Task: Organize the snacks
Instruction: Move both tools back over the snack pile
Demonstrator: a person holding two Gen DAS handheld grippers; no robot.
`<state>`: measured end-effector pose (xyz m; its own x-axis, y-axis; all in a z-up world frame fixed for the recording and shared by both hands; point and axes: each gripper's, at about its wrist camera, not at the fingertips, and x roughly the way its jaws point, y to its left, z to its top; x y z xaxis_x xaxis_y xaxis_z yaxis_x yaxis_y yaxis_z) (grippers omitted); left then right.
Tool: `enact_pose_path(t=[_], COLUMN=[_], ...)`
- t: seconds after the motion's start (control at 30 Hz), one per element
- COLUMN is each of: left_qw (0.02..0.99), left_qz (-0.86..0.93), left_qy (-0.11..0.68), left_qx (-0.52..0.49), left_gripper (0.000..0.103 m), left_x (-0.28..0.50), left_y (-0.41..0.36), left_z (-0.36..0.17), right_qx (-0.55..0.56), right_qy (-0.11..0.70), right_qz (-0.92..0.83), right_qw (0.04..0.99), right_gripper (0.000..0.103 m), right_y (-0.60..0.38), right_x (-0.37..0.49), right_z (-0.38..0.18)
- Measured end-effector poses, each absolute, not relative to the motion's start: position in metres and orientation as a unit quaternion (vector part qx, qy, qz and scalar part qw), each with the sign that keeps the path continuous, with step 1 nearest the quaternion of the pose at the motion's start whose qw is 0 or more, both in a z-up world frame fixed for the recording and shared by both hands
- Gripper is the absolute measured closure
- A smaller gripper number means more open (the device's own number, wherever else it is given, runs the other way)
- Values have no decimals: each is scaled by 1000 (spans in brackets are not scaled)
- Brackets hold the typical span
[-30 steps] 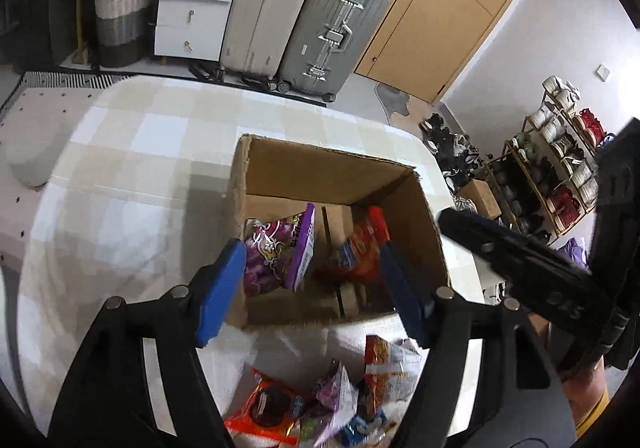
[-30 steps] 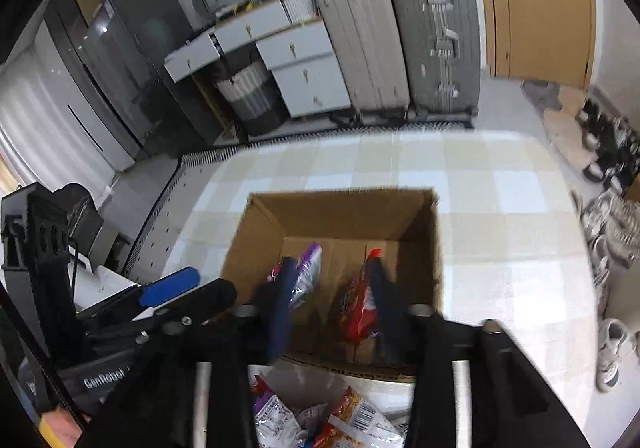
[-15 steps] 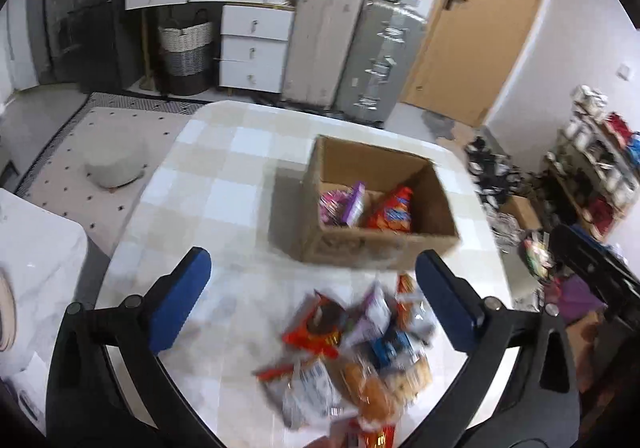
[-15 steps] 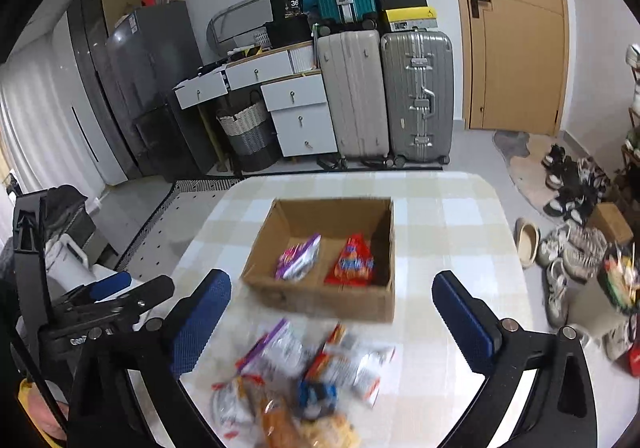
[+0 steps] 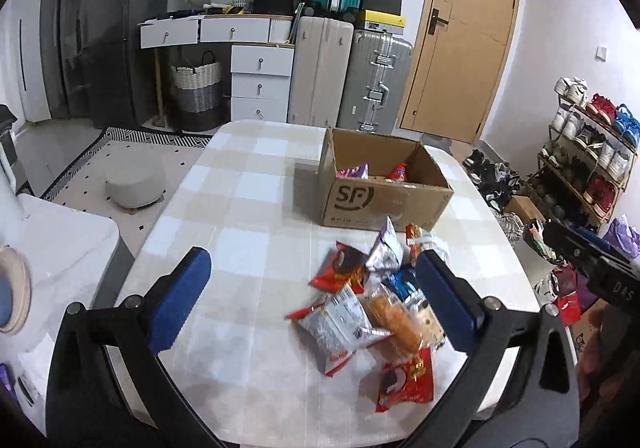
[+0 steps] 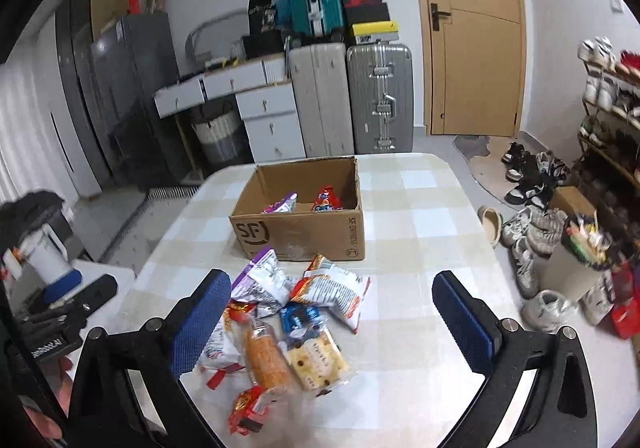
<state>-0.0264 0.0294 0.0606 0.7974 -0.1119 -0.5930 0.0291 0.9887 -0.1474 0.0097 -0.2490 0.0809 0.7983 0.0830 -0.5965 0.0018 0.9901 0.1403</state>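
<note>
An open cardboard box marked SF stands on the checked table. A purple packet and a red packet stand inside it. A pile of snack packets lies on the table in front of the box. My left gripper is open and empty, held above the near table left of the pile. My right gripper is open and empty, above the pile.
Suitcases, white drawers and a woven basket stand behind the table. A shoe rack and loose shoes are at the right. A white side surface sits at the left.
Both grippers have pulled back and up from the box, where they were close over the two packets. Both have opened wide. The pile of packets has come into full view.
</note>
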Motion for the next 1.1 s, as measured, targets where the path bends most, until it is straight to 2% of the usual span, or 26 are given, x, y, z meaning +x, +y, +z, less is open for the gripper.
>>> enact_pose_path(t=[0.3, 0.43, 0.67, 1.1], left_qw=[962, 961, 939, 950], left_qz=[-43, -44, -41, -23], left_qy=[267, 272, 329, 307], left_qx=[-32, -42, -90, -56], left_gripper=[1, 1, 1, 1], left_x=[-42, -32, 3, 2], left_y=[18, 21, 28, 13], left_z=[42, 25, -3, -6], right_qx=[75, 52, 60, 18], right_qy=[245, 258, 275, 264], right_qz=[22, 34, 58, 69], right_qw=[966, 964, 958, 962], right_gripper=[1, 1, 1, 1], right_y=[-258, -252, -248, -232], right_x=[-20, -10, 2, -8], right_z=[50, 34, 20, 17])
